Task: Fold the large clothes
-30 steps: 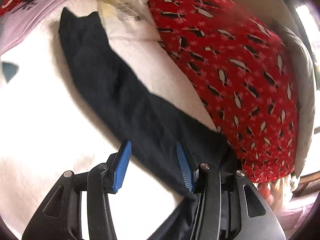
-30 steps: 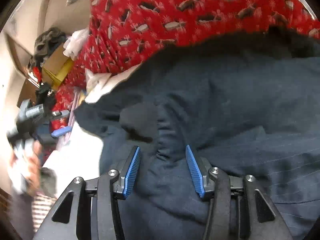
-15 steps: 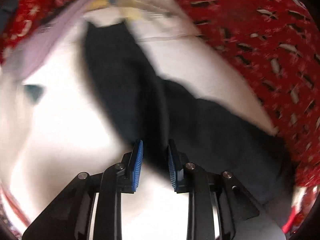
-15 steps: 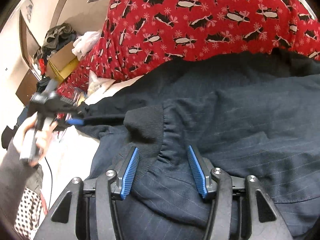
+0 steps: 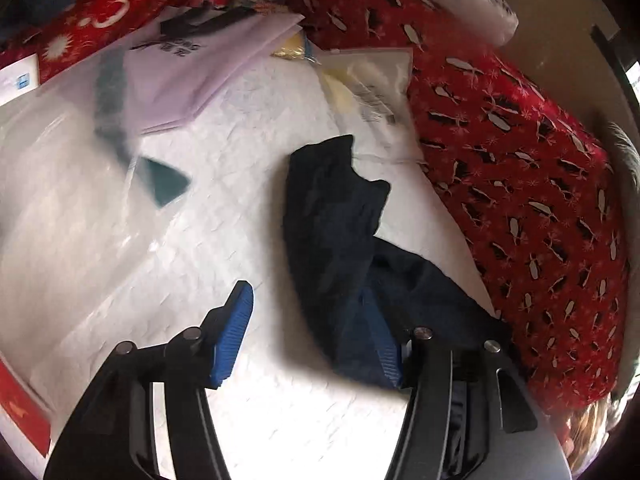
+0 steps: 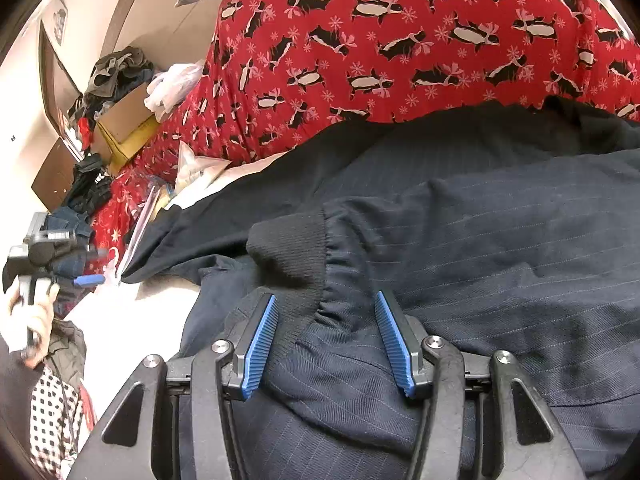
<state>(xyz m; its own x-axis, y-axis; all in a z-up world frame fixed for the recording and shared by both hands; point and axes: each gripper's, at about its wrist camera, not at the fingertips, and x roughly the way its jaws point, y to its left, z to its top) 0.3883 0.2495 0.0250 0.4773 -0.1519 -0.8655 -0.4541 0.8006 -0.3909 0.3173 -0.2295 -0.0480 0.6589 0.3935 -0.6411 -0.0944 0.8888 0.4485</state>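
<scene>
Hovering wide apart, left hand-held gripper (image 5: 310,336) tops dark trousers (image 5: 332,232); right hand-held gripper (image 6: 326,340) straddles their ribbed cuff (image 6: 292,248), unclosed

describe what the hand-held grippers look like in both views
Both match. The left hand-held gripper and right hand-held gripper have black angular frames with triangular cut-outs and silver pivot bolts. Each finger carries a ribbed blue pad. In the right wrist view, the left one shows a grey body and a bare hand gripping it.
</scene>
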